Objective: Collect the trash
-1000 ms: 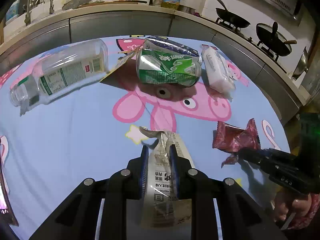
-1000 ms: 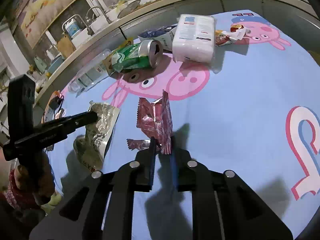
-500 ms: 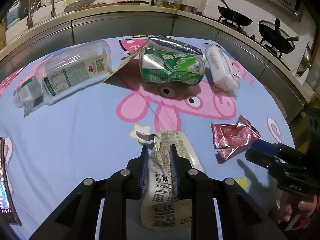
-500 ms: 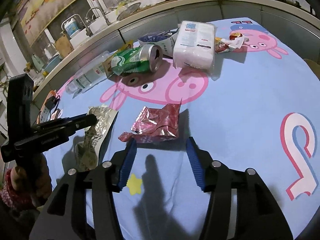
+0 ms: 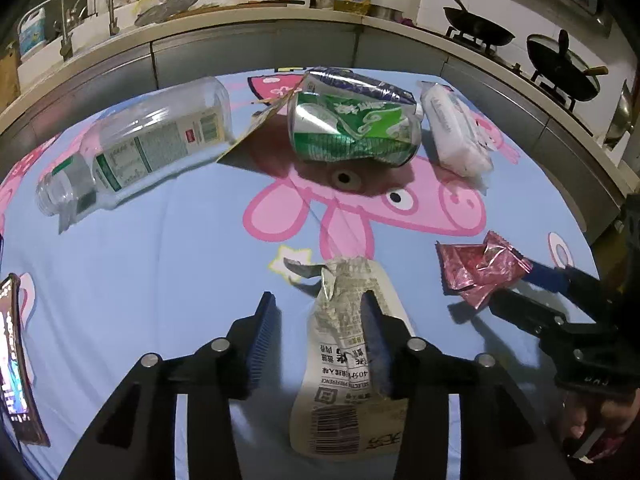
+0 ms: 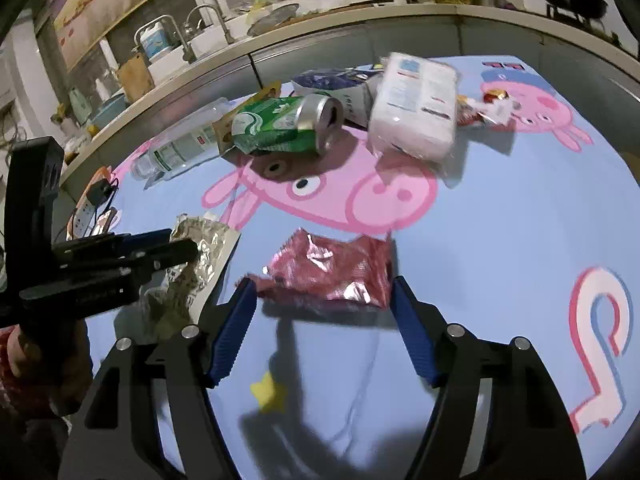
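The table (image 5: 120, 280), under a blue cartoon cloth, carries a clear bottle (image 5: 136, 152), a crushed green can (image 5: 352, 132) and a white tissue pack (image 5: 456, 136) along its far edge. Nearer the front edge lie a pale wrapper (image 5: 348, 360) and a red wrapper (image 6: 332, 272). The left tongs (image 5: 320, 320) stand apart around the pale one; the right tongs (image 6: 324, 304) gape around the red one. Neither grips. Gathering has barely begun, I judge; next, each should close squarely and lift.
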Demonstrator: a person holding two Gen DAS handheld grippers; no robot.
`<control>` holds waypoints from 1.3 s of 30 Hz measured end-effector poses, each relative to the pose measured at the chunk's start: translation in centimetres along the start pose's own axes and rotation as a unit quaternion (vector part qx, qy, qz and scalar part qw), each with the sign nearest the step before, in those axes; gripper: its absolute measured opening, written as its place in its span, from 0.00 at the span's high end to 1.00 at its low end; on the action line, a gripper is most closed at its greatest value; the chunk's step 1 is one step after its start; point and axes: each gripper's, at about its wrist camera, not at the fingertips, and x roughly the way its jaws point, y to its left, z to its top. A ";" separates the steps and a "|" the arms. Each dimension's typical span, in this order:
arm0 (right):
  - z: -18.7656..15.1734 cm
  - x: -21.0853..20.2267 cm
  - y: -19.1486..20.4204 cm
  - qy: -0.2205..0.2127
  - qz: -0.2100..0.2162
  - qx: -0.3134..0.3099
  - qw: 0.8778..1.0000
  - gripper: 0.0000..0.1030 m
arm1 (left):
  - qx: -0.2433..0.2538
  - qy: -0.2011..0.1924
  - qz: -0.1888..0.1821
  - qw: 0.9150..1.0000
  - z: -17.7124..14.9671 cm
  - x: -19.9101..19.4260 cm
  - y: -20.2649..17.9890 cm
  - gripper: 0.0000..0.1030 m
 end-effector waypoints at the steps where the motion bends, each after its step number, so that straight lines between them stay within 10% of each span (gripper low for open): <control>1: 0.2 0.3 0.2 0.000 -0.001 -0.007 1.000 0.34 | -0.001 0.001 -0.003 1.000 0.0 0.0 0.0 0.56; 3: 0.2 0.8 0.5 0.002 -0.003 -0.017 1.000 0.35 | 0.004 -0.001 -0.020 1.000 -0.1 0.0 -0.3 0.74; 5: 0.1 1.3 0.8 0.009 -0.001 -0.030 1.000 0.71 | 0.011 -0.011 -0.024 1.000 0.1 -0.2 -0.5 0.81; 8: -0.2 1.1 0.7 0.013 0.009 -0.035 0.999 0.89 | 0.016 -0.013 -0.052 0.998 0.5 -0.7 -0.8 0.91; 21: -0.4 -5.4 -9.5 -0.071 -0.034 0.095 0.992 0.91 | 0.077 -0.015 -0.168 0.983 6.3 -0.2 -8.8 0.95; 31: 0.2 -11.8 -24.0 -0.153 -0.118 0.224 0.955 0.91 | 0.197 -0.036 -0.241 0.949 16.9 3.8 -25.9 1.00; 36: -0.2 -13.4 -28.3 -0.171 -0.105 0.270 0.942 0.90 | 0.206 -0.027 -0.249 0.946 19.7 5.0 -29.3 0.99; 39: -0.8 -13.4 -28.8 -0.167 -0.089 0.274 0.943 0.90 | 0.227 -0.029 -0.211 0.950 18.5 4.3 -27.2 0.71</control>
